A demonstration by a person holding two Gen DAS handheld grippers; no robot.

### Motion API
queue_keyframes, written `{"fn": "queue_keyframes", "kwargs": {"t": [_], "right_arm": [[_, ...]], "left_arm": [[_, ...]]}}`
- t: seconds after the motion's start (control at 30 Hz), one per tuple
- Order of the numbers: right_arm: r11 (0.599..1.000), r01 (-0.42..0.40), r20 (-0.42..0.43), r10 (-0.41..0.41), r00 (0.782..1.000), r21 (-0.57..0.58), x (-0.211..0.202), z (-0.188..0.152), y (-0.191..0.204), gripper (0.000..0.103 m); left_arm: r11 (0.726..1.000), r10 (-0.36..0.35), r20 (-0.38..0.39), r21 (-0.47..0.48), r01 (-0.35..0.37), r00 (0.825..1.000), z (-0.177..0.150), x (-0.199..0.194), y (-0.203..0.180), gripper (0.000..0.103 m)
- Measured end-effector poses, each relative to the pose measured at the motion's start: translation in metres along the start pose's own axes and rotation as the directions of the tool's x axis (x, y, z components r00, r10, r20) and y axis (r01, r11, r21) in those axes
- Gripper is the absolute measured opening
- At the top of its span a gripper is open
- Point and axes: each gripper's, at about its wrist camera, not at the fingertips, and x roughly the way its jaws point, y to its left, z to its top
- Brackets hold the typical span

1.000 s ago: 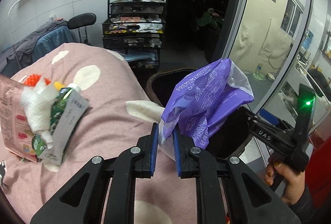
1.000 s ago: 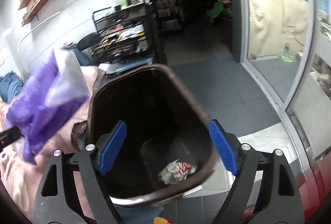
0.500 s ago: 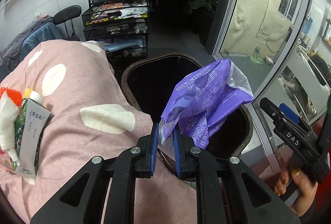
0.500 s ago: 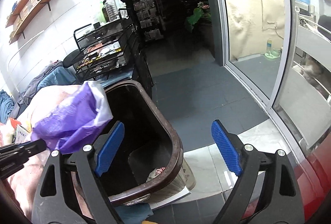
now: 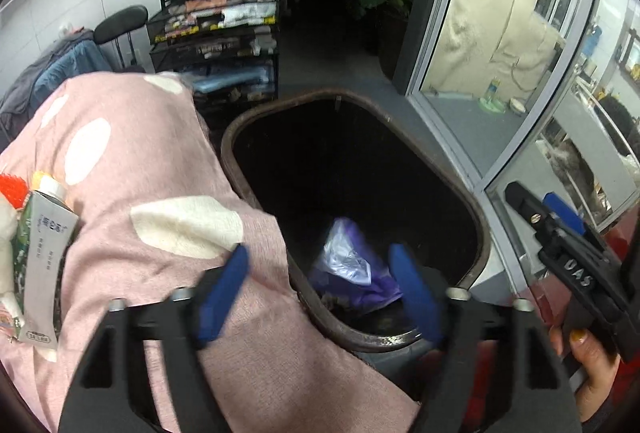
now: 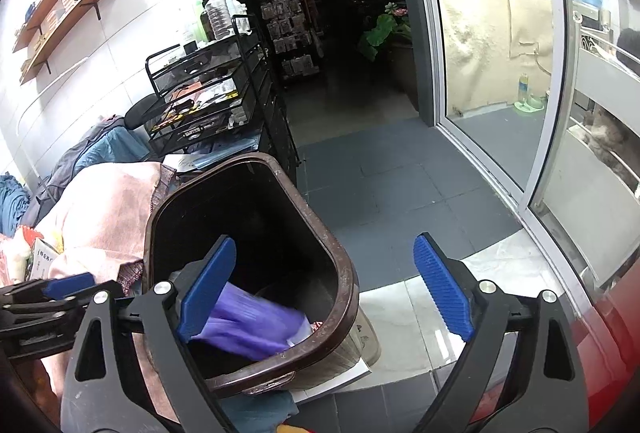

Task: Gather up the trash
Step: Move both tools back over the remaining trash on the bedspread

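Observation:
The purple tissue pack (image 5: 352, 269) lies loose inside the brown-rimmed trash bin (image 5: 400, 125), blurred in the right wrist view (image 6: 248, 321). My left gripper (image 5: 320, 297) hangs over the bin's near rim, its jaws opening wide with nothing pressed between the pads. My right gripper (image 6: 324, 289) hovers over the bin's (image 6: 344, 273) right edge, its jaws also opening and holding nothing. Each gripper shows in the other's view: the left gripper (image 6: 52, 299) and the right gripper (image 5: 536, 199). More trash, a tube box (image 5: 44, 265) and an orange spiky ball (image 5: 12, 189), lies on the pink blanket (image 5: 160, 153).
A black wire cart (image 5: 220, 13) with bottles on top stands behind the bin. A stool (image 5: 120, 21) and clothes sit at back left. A glass sliding door (image 6: 500, 93) runs along the right. A hand (image 5: 592, 365) holds the right gripper.
My left gripper has opened and the purple pack has dropped from it into the bin. The right gripper's jaws have spread slightly.

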Motion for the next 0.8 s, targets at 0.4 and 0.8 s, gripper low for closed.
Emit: {"fn": "queue_keyframes", "kwargs": {"t": [0.4,0.8], "right_arm": [[0.998,-0.044,0.011,0.044,0.999,-0.037,-0.009,-0.003,0.018,0.093],[0.968,-0.172,0.019,0.179,0.984,-0.184,-0.028,-0.012,0.082,0.095]], "left_arm": [[0.999,0.027,0.142,0.031,-0.031,0.989,-0.013,-0.048,0.005,0.094],[0.986,0.159,0.315,-0.003,-0.166,0.936,-0.043,-0.107,0.038,0.098]]}}
